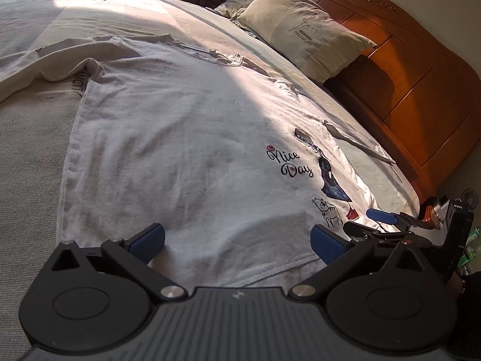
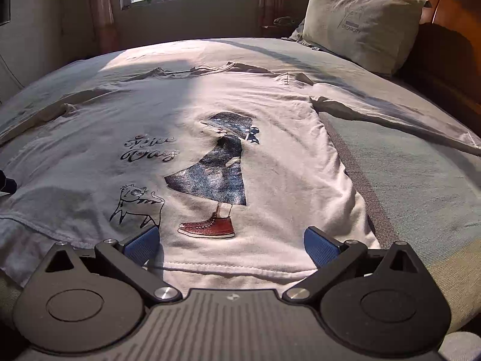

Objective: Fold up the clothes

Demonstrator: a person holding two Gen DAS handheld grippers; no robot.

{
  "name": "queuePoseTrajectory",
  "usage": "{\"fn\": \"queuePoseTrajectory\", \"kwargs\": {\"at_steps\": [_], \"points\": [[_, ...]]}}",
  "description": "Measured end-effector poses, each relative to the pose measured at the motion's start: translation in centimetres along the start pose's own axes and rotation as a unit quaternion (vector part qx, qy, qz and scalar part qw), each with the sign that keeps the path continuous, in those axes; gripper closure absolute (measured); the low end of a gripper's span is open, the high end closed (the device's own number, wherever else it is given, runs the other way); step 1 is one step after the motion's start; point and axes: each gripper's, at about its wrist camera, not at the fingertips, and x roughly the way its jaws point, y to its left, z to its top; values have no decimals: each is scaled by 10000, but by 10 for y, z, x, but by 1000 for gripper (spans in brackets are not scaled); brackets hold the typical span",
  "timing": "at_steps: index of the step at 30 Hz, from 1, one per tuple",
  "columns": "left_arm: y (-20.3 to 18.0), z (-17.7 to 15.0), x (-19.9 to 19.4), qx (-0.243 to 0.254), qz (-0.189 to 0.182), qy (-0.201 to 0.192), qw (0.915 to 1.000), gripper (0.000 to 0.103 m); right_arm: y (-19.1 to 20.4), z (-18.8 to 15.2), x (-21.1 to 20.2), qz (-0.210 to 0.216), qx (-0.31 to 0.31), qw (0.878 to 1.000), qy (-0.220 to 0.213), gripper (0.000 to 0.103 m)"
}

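While sun cuts across it, the bed (image 2: 421,180) fills both views, headboard (image 1: 421,96) at 2 o'clock in the left view. White long-sleeve shirt (image 2: 255,126) lies flat, print side up, hem at 6 o'clock w/ both grippers. Pillow (image 2: 357,21) at 1 o'clock. Left gripper (image 1: 237,240) & right gripper (image 2: 231,240) both spread wide, holding nothing, fingers (image 2: 144,243) over the hem.

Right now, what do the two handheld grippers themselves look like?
They look alike. The left gripper and the right gripper each have a ribbed dark grey body with a small pale logo, black linkage arms on round black hubs, silver pivot screws and textured blue finger pads. No hand or sleeve shows.
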Motion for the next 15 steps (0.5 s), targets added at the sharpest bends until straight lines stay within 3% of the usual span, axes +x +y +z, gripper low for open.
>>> {"fn": "queuePoseTrajectory", "kwargs": {"at_steps": [8, 12, 15], "points": [[58, 33, -50, -67, 838, -460, 9954, 1, 8, 15, 2, -107, 76, 9991, 398, 0], [87, 59, -67, 34, 1270, -580, 9902, 1, 20, 31, -8, 412, 182, 9987, 245, 0], [106, 83, -70, 73, 1359, -645, 9886, 1, 38, 46, -8, 739, 203, 9970, 94, 0]]}}
